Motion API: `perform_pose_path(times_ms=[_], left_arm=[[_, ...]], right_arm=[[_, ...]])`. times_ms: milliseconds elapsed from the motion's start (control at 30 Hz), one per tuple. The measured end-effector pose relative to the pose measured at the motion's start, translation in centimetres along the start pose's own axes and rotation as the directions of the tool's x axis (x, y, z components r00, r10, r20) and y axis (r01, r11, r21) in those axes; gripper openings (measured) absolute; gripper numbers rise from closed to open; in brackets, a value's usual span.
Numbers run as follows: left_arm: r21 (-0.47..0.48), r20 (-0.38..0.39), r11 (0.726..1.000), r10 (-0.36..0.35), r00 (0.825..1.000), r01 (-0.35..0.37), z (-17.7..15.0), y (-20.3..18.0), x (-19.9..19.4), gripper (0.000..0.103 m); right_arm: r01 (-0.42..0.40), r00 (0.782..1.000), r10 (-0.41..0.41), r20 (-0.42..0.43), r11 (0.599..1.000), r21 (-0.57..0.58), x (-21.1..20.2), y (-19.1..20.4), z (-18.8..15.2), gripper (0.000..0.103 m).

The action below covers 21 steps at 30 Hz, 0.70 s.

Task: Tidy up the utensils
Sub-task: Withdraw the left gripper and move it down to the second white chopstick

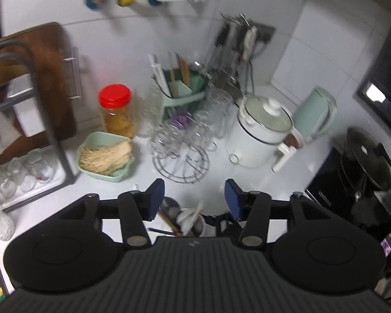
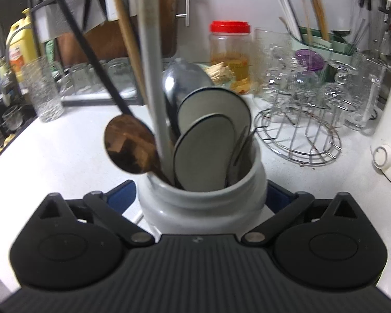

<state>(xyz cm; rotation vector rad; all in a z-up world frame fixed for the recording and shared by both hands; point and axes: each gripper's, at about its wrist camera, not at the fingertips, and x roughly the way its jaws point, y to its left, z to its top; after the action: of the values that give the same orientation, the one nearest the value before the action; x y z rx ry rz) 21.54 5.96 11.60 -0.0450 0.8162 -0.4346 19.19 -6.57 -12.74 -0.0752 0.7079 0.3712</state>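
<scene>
**Right gripper clamping the utensil crock**

I'm pinching the white utensil crock [image 2: 200, 195] in my right gripper [image 2: 200, 198]; it's standing on the white countertop [image 2: 52, 161], holding a wooden spoon [image 2: 129, 148], grey spatulas [image 2: 204, 154] and a ladle [image 2: 185, 78]. My left gripper [image 1: 194, 199] is hovering spread above it, gripping nothing.

The left tool [image 1: 194, 199] hung with its jaws spread above the white counter [image 1: 247, 182]. A red-lidded jar [image 1: 116, 110] stood at ten o'clock, a white cooker [image 1: 263, 135] at two o'clock, a glass rack [image 1: 181, 140] between.
</scene>
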Motion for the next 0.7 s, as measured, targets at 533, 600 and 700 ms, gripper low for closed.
perform_pose_path(times_ms=[533,600,700], left_arm=[[-0.057,0.047,0.993,0.110,0.993,-0.107,-8.1,8.2,0.4,0.064],[-0.065,0.035,0.993,0.101,0.994,-0.099,-9.7,9.2,1.7,0.064],[-0.078,0.008,0.991,0.112,0.994,-0.112,-12.4,10.9,3.6,0.064]], right_arm=[[0.034,0.999,-0.037,0.029,0.995,0.098,-2.1,-0.5,0.2,0.103],[0.033,0.999,-0.036,0.031,0.995,0.097,-2.4,-0.3,0.2,0.103],[0.035,0.999,-0.038,0.036,0.997,0.070,-2.9,0.5,0.2,0.101]])
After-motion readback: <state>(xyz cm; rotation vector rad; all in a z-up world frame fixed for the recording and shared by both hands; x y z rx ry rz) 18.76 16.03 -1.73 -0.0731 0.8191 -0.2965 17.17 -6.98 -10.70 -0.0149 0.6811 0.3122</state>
